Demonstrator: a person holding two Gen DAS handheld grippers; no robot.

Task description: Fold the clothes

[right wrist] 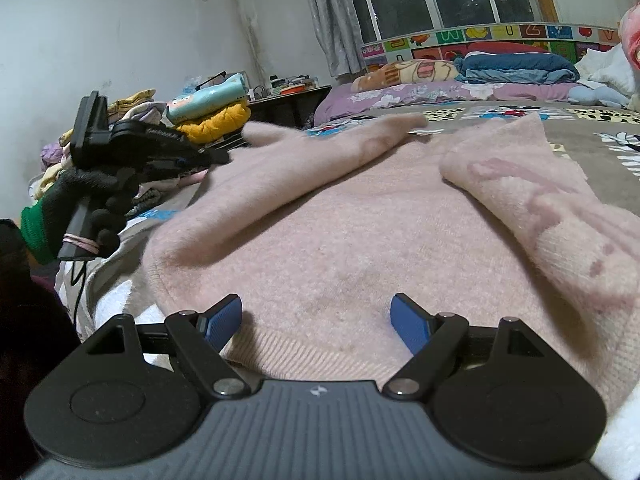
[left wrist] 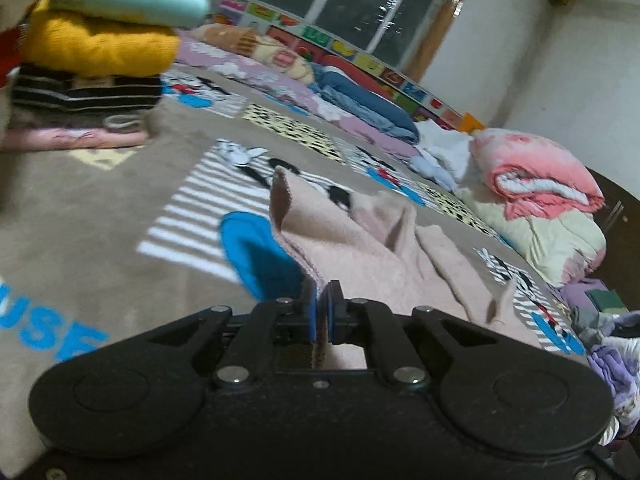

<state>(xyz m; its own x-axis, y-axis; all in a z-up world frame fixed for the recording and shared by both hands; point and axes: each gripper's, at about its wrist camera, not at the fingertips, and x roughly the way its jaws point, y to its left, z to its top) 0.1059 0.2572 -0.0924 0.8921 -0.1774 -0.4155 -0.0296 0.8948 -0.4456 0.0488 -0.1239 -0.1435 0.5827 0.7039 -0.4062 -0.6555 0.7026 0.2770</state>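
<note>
Basically left gripper [left wrist: 321,312] jaws clamp the sweater [right wrist: 360,240] edge at its left side, while right gripper [right wrist: 316,320] jaws gape over the near hem.

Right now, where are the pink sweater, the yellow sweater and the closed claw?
pink sweater [right wrist: 340,240], right wrist view, middle body.
yellow sweater [left wrist: 96,46], left wrist view, folded front.
left claw [left wrist: 321,312], left wrist view, between fingertips.

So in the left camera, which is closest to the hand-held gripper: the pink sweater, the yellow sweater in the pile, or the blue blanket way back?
From the left hand-held gripper:
1. Pink sweater, pinched between its pads.
2. Yellow sweater, upper left, in the folded pile.
3. Blue blanket, farthest, by the window wall.
</note>
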